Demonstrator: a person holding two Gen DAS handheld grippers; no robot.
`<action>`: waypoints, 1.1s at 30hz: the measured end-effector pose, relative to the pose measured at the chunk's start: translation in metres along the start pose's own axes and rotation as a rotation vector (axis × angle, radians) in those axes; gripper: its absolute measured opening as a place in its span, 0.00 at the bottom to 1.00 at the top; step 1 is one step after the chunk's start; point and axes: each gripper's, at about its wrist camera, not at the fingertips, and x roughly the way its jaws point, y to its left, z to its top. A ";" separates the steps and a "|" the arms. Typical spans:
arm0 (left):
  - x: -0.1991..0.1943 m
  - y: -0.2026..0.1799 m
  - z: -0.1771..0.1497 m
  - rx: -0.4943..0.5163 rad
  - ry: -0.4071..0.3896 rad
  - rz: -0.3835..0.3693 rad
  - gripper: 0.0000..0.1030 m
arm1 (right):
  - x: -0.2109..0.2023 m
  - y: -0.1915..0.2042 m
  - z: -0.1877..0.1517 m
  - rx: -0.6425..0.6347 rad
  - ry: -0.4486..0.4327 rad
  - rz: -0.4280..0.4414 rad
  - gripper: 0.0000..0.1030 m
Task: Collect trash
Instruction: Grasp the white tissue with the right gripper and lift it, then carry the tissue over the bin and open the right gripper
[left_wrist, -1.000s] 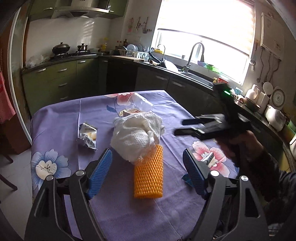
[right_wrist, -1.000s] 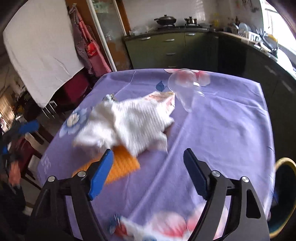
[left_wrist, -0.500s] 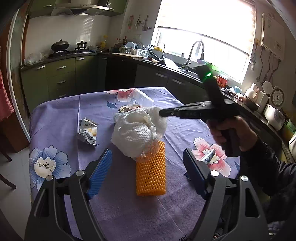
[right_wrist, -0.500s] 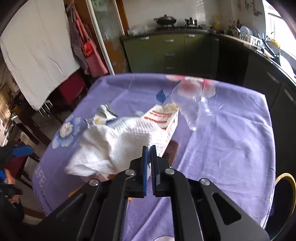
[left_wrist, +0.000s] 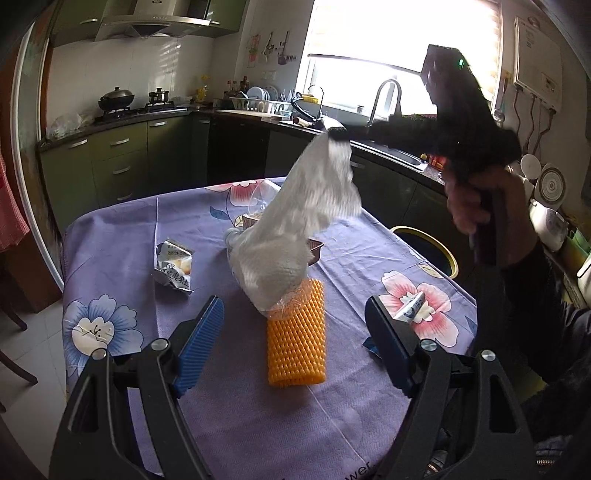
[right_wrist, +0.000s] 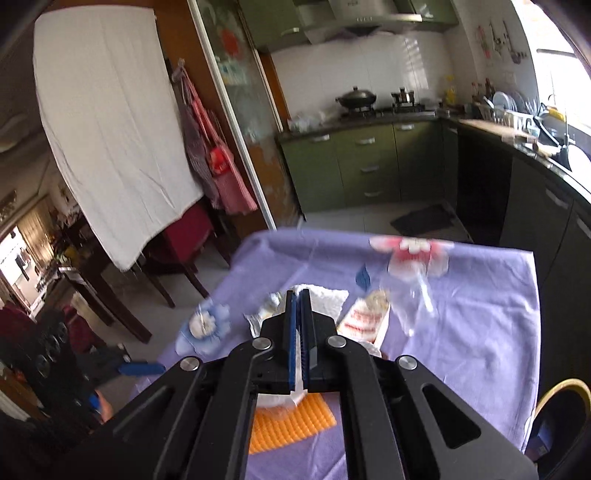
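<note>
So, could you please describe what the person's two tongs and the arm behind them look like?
Both are matte black plastic frames with silver pivot screws and ribbed blue pads. The left tongs show broad blue pads. The right tongs have a pistol-style handle and a small green light. The right hand is bare, with a dark sleeve. No cables show.

Little can be read. The crinkled silver snack wrapper (left_wrist: 173, 266), lying on the purple floral tablecloth (left_wrist: 122, 236) left of the orange foam net sleeve (left_wrist: 296, 334), carries printed Chinese characters and a line of small digits, too small to make out. At the tablecloth's near edge, below the sleeve, stand pale letters that look like "wer".
</note>
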 end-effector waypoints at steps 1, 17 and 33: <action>-0.001 0.000 0.000 0.000 -0.001 0.002 0.73 | -0.005 0.002 0.004 -0.003 -0.013 0.000 0.03; 0.000 -0.004 0.001 0.011 0.001 -0.006 0.73 | -0.143 -0.008 0.047 -0.012 -0.219 -0.224 0.03; 0.022 -0.030 0.014 0.062 0.024 -0.035 0.74 | -0.243 -0.177 -0.050 0.252 -0.104 -0.621 0.03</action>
